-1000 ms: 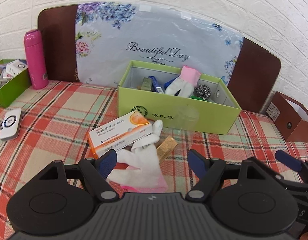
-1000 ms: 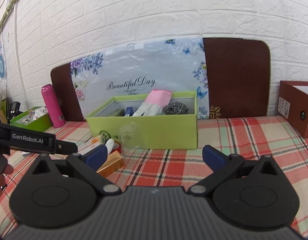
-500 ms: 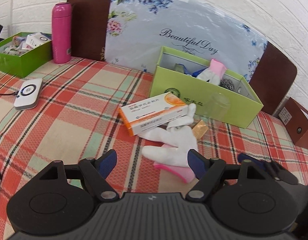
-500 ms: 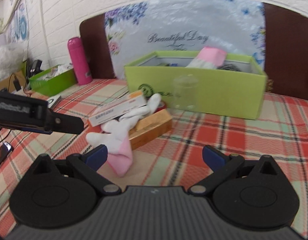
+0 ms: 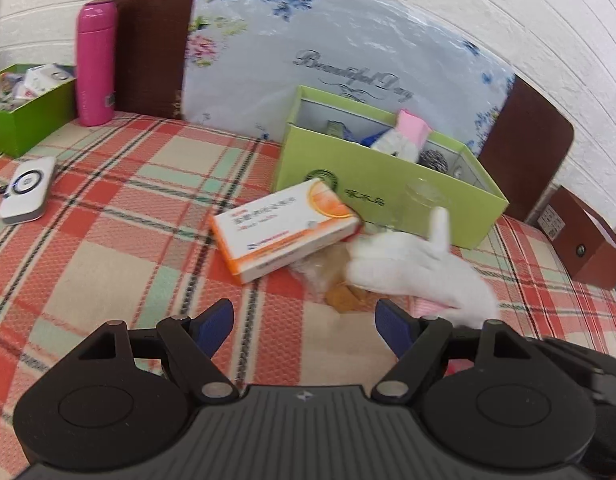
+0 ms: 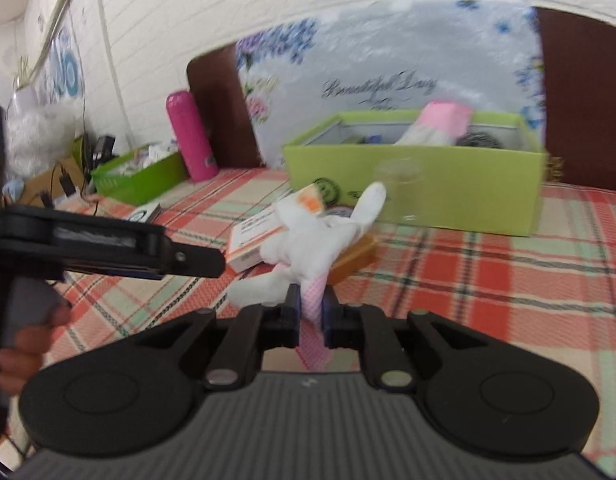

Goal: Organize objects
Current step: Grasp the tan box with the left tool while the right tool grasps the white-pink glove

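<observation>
In the left wrist view the left gripper [image 5: 304, 326] stands wide open with nothing between its blue pads, just as it did a second ago, hovering over the plaid tablecloth [image 5: 120, 240]. The white glove [image 5: 411, 266] with its pink cuff now lies at about three o'clock from the gripper's gap, lifted and blurred, with one finger pointing up; half a second ago it lay flat on the cloth just ahead of the pads. The orange-and-white medicine box [image 5: 284, 232] sits at twelve o'clock, touching the glove's left edge, and a small gold packet [image 5: 341, 294] lies just below the glove. Behind them stands the lime-green box [image 5: 387, 196], holding a second glove, with a clear glass [image 5: 421, 204] against its front wall. A pink bottle [image 5: 96, 62] stands at ten o'clock. In the right wrist view the right gripper [image 6: 309, 312], wide open half a second ago, has snapped shut on the glove's [image 6: 308, 240] pink cuff; the pads press on the mesh from both sides and the white fingers splay out toward twelve o'clock. The medicine box [image 6: 260, 232] lies at eleven o'clock, the gold packet [image 6: 357, 256] at one o'clock, the lime-green box [image 6: 447, 188] beyond. The left gripper [image 6: 196, 258] reaches in from nine o'clock, held by a person's hand [image 6: 24, 340].
</observation>
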Tool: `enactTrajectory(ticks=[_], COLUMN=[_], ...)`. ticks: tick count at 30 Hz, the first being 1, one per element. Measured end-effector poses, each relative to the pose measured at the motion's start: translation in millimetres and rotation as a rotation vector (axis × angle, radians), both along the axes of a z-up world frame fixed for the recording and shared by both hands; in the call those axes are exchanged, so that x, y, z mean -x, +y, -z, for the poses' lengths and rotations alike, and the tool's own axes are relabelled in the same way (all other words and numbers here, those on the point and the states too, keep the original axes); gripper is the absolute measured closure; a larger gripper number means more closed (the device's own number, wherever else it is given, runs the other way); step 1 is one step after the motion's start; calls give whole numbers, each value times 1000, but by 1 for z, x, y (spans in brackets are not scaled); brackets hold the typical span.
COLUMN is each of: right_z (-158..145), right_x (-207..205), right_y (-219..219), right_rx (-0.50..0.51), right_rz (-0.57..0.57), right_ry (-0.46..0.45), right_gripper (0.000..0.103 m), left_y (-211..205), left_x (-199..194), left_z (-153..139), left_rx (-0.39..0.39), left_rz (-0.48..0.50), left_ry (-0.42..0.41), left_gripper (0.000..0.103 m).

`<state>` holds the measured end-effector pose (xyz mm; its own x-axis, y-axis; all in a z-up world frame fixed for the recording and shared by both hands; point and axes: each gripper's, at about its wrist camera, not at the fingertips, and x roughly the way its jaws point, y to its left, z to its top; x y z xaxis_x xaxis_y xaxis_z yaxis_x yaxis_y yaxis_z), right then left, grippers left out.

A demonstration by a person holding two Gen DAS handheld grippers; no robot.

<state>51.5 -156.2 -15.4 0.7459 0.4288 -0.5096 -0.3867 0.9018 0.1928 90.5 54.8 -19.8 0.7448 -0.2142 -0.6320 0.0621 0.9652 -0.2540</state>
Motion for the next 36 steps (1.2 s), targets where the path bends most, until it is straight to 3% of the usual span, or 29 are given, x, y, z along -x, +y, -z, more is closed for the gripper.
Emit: enactTrajectory(ticks=[4,9,11,12,14,17,21,23,25,29,31,35,36], right_z=[1,18,20,21,21,24,31,31,30,25,23,28,30], right_x=[25,44,46,47,48,44,37,36,34,31,29,22,20], right_y=[-48,-82,-87,-88,-88,-85,-84,-82,-78,-73,-69,-61,-61], right_rx=[38,31,12,4,-4,25,57,80,113,142,152,184,180], right_rz=[116,224,235,236,233,247,275,278,283,278,263,243,243], right_ry=[25,98,112,116,116,134,149,140,124,91,77,76,86], right_gripper=[93,93,93,93,93,90,55,54,52,52,52,52,57], left_y=[-24,-60,-69,-71,-65,-53,-50,-56,-64,-73,-75,-79,-78], left_x=[-19,-58,-69,-72,-71,-47,-11,-6,-8,-15,-16,-15,-15], left_z=[7,20,27,31,36,29,23,25,26,26,26,29,30], left_rx=[-22,-134,-169,-186,-154,-61,12,-2,-42,-74,-58,-86,-85], left_rz=[84,144,184,192,195,200,244,241,221,228,247,239,239], left_ry=[-23,-41,-14,9,53,99,109,116,107,92,95,99,103], left_gripper=[22,27,49,69,78,79,77,66,47,48,64,63,63])
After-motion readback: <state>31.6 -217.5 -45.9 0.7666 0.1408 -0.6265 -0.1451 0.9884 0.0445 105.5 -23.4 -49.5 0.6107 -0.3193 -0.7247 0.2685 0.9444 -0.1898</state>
